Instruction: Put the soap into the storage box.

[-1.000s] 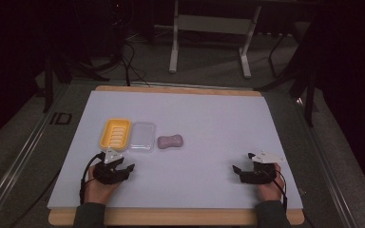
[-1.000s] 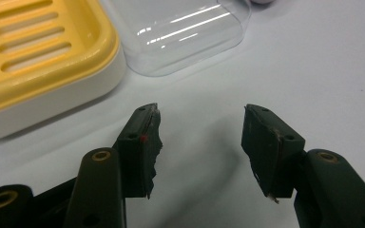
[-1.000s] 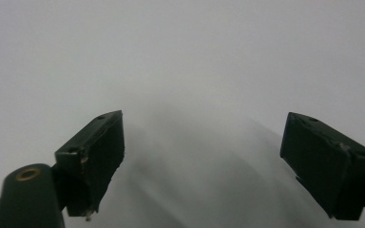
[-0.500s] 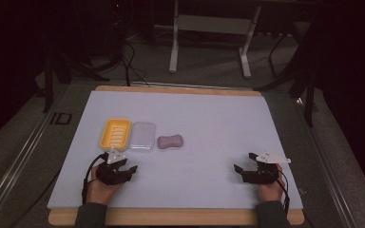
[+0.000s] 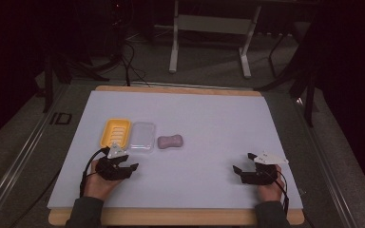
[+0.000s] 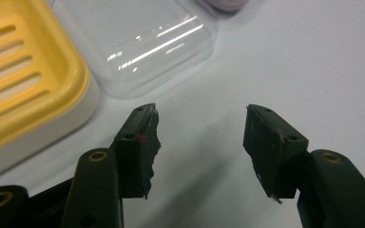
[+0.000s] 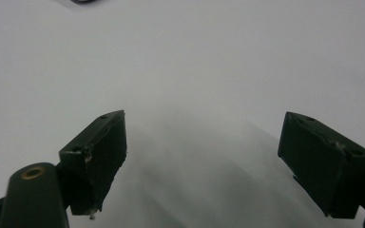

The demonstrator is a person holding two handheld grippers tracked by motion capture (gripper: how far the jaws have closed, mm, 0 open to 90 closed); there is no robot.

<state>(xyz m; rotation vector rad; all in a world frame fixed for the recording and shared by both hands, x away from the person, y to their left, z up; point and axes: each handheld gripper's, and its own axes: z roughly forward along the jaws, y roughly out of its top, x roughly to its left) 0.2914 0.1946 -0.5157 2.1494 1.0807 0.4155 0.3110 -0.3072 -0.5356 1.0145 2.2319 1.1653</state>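
Observation:
A yellow soap dish [image 5: 116,132] lies on the left of the white mat, with a clear plastic lid [image 5: 142,136] touching its right side and a pink soap bar [image 5: 170,141] just beyond. My left gripper [image 5: 129,169] rests on the mat just below the dish and lid. Its jaws have just been opening and nothing is between them. In the left gripper view the gripper [image 6: 200,118] points at the lid [image 6: 138,42], with the dish [image 6: 26,80] to its left. My right gripper [image 5: 242,163] rests at the front right, open over bare mat [image 7: 203,128].
The white mat [image 5: 209,118] covers a wooden table whose front edge [image 5: 171,216] runs under both forearms. Behind the table stand a metal frame's legs [image 5: 173,47] and cables [image 5: 128,57] on the dark floor.
My left gripper has crept slightly up and right toward the dish and lid, and its jaws stand wider apart. The right gripper has stayed put.

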